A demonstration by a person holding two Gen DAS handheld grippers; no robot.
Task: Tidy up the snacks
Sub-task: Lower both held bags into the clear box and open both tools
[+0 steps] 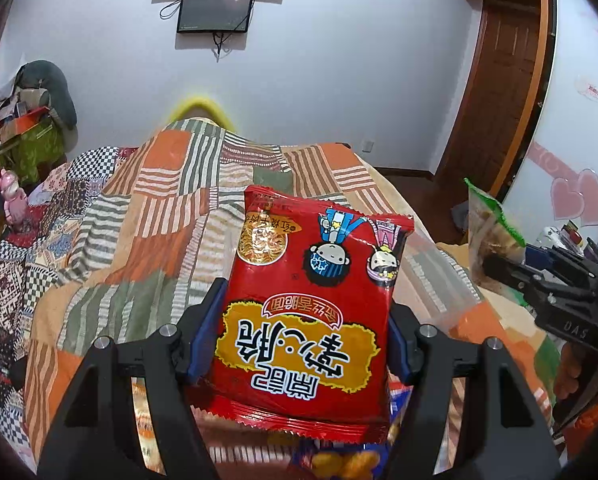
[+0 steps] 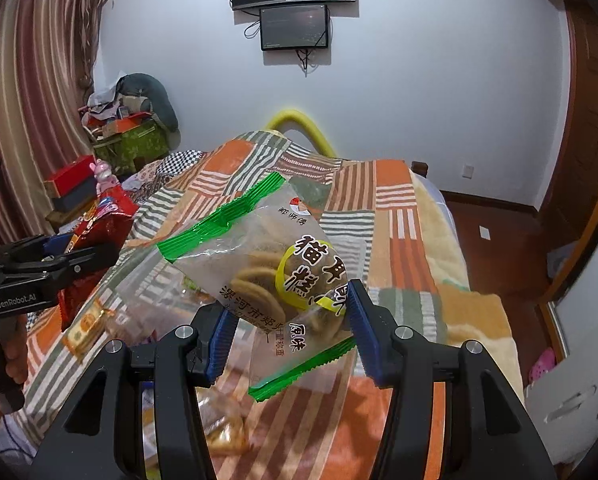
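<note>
My left gripper (image 1: 301,340) is shut on a red snack bag (image 1: 311,304) with cartoon figures and holds it up above the patchwork bed. My right gripper (image 2: 289,330) is shut on a clear cookie bag with green ends (image 2: 267,276), also lifted above the bed. The right gripper (image 1: 511,276) with its cookie bag (image 1: 495,224) shows at the right of the left wrist view. The left gripper (image 2: 79,256) with the red bag (image 2: 99,232) shows at the left of the right wrist view.
A patchwork quilt (image 2: 379,200) covers the bed. More snack packets lie on it below the grippers, one blue with yellow pieces (image 1: 347,460), one orange (image 2: 87,328), and a clear plastic bag (image 2: 155,300). Boxes and clutter (image 2: 127,136) stand at the left wall.
</note>
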